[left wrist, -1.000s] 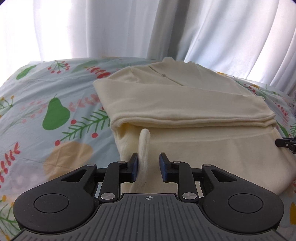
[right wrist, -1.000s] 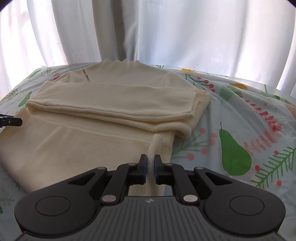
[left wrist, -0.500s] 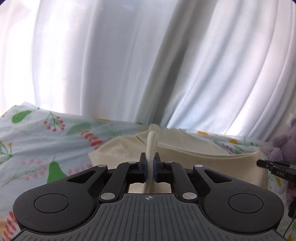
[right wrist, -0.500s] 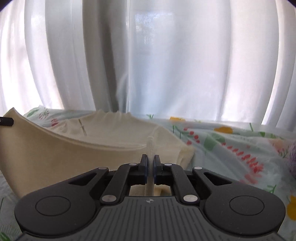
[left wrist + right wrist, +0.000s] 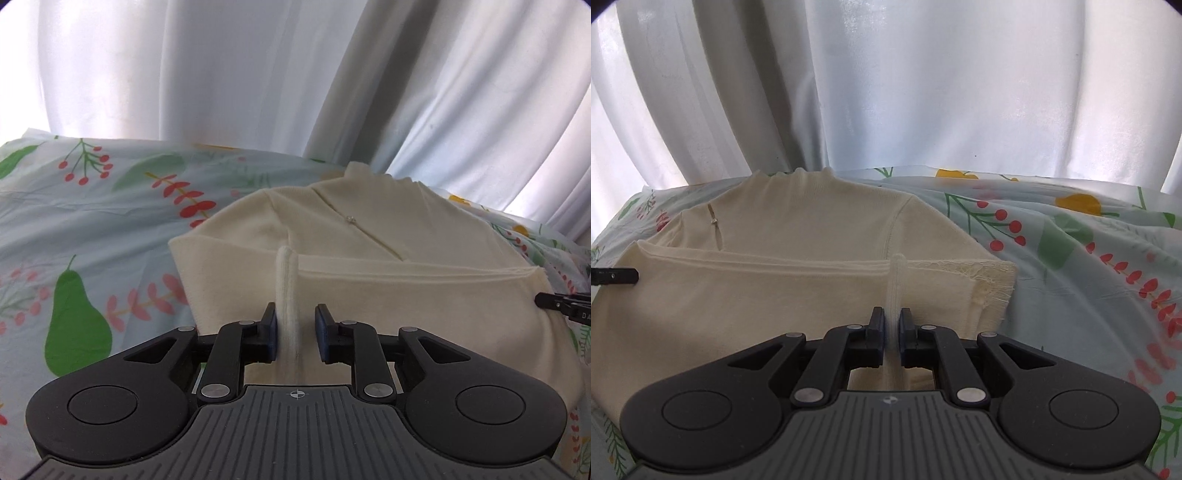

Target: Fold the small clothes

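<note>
Cream knit top, its hem carried over from the near edge, now lies doubled toward the collar on the pear-print bedsheet. The left gripper has just been opening, its pads off the hem ridge between them, while the right gripper pinches its corner. White curtains hang behind; nothing obstructs smoothing.
</note>
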A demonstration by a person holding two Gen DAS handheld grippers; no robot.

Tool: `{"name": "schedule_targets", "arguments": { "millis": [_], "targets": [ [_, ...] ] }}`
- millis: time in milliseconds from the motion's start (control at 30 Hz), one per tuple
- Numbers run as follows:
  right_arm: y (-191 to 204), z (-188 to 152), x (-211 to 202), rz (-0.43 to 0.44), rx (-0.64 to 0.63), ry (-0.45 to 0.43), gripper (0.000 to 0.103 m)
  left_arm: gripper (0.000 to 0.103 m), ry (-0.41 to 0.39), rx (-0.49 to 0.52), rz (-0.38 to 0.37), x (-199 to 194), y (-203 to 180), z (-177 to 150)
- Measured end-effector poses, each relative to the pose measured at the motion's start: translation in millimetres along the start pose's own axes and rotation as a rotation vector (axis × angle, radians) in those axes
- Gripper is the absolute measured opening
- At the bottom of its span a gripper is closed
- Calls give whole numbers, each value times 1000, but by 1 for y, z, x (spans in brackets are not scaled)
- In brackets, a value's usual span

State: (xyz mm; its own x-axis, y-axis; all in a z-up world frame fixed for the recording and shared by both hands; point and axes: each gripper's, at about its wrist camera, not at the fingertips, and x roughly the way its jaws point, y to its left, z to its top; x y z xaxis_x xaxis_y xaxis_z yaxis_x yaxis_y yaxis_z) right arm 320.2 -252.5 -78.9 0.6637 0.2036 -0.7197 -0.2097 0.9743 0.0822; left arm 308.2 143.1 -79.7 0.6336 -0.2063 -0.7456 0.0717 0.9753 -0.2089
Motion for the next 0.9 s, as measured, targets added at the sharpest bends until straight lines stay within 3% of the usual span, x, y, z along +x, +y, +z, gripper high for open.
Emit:
{"name": "schedule_targets", "arguments": {
  "millis": [33, 100, 233, 400, 500, 600, 667, 900],
  "targets": [
    [6, -2, 0, -12, -32, 0, 7, 9, 7, 9, -2, 1, -1, 1],
    [14, 2, -1, -12, -89, 1, 5, 9, 9, 33, -8, -8, -8, 5],
    [10, 31, -19, 33, -141, -81, 5, 9, -123, 159, -83, -54, -30, 42],
    [4, 80, 11, -156, -104, -190, 5, 10, -254, 185, 120, -18, -35, 100],
    [6, 90, 45, -241, -67, -192, 5, 10, -217, 83, 177, 28, -24, 114],
    [9, 90, 74, -265, -52, -155, 5, 10, -151, 16, 220, 66, -17, 108],
    [12, 85, 83, -289, -77, -146, 5, 10, -144, 14, 255, 76, -15, 101],
    [12, 75, 88, -299, -108, -153, 5, 13, -173, -25, 238, 72, -9, 94]
  ]
}}
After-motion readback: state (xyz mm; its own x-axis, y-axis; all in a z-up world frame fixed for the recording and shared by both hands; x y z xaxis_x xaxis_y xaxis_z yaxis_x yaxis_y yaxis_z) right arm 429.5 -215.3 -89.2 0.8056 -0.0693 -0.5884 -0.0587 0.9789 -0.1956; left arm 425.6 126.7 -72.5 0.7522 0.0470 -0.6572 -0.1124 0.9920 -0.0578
